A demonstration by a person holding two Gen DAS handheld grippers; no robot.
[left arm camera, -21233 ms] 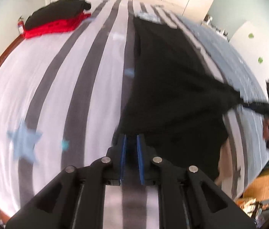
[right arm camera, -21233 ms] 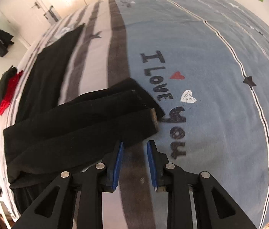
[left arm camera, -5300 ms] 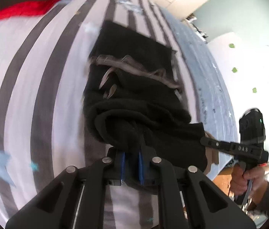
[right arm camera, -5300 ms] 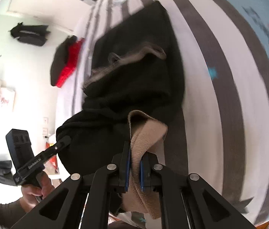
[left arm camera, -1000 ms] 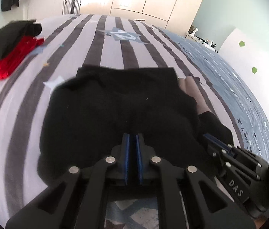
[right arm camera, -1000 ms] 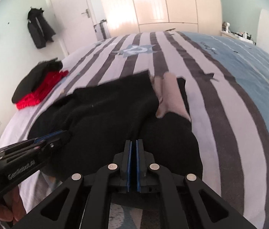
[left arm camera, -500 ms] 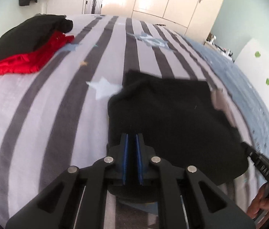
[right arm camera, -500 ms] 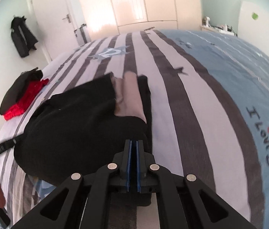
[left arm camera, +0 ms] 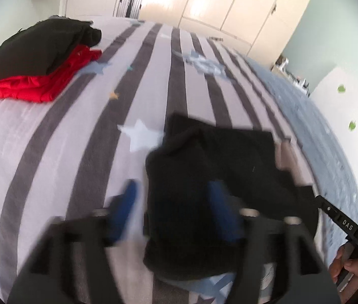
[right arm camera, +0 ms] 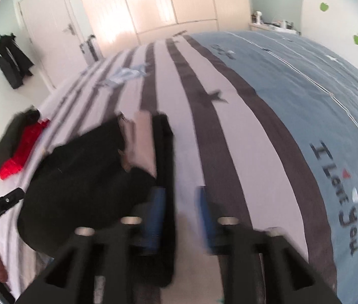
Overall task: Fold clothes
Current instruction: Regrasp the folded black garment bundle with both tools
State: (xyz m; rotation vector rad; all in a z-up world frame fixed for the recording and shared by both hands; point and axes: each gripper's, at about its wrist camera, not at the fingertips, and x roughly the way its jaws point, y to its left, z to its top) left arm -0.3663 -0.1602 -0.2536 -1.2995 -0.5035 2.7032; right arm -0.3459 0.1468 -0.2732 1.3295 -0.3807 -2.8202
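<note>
A folded black garment (left arm camera: 219,167) with a beige lining strip (left arm camera: 284,155) lies on the striped bed. My left gripper (left arm camera: 171,202) is open, its blue fingers apart over the garment's near left edge. The garment also shows in the right wrist view (right arm camera: 82,172), with the beige strip (right arm camera: 141,136) along its right side. My right gripper (right arm camera: 179,215) is open and empty, just right of the garment's near edge. Both views are motion-blurred.
A stack of a folded black garment (left arm camera: 39,48) on a red one (left arm camera: 42,83) lies at the bed's far left; it also shows in the right wrist view (right arm camera: 16,141). The bedcover's blue half (right arm camera: 305,101) spreads right. Wardrobe doors (left arm camera: 229,5) stand beyond.
Both grippers have opened and let go of the black garment, which now lies folded on the bed. Both have pulled back a little from it.
</note>
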